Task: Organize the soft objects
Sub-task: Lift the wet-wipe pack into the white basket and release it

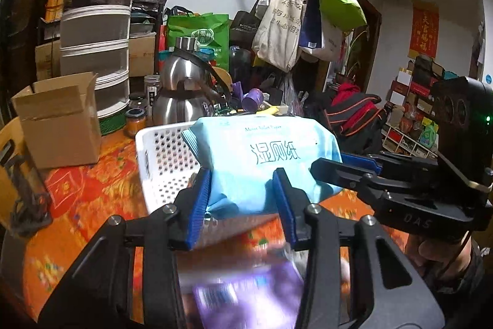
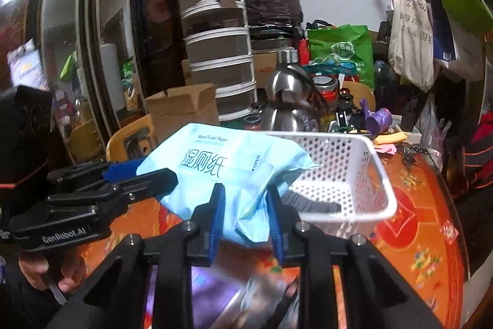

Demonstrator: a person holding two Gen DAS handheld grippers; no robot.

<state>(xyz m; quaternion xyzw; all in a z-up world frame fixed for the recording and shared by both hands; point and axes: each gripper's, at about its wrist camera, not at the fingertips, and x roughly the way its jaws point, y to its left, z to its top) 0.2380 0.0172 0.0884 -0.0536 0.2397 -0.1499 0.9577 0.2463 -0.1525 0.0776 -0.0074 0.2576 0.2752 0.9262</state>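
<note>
- Two sets of tongs share one load: your left tongs (image 1: 243, 199) and your right tongs (image 2: 245, 216) are both clenched on the near edge of the pale blue pack of wet wipes (image 1: 265, 156), which hangs in the air in front of the white basket (image 1: 163, 156), clear of the counter (image 1: 92, 190).
- Each grip bites only the soft wrapper near its edge, not the body of the pack. If you swing it quickly, the film can slide out of the blue pads (image 1: 201, 202) and the pack drops short of the basket.
- Both tongs sit close together on one side, so the far end of the pack sags. That drooping end can catch the basket rim (image 2: 348, 141) and tip or push the light basket across the cloth.
- Pulling your hands apart while both hold can stretch or tear the wrapper, or peel open the flap on top.
- A purple packet (image 1: 246, 295) lies blurred on the counter just below your tongs; lowering too early can knock it.
- Behind the basket stand a steel kettle (image 1: 185, 94) and small jars (image 1: 135, 121). Overshooting forward risks bumping them.
- Letting go with one hand first leaves the pack swinging from the other grip.
</note>
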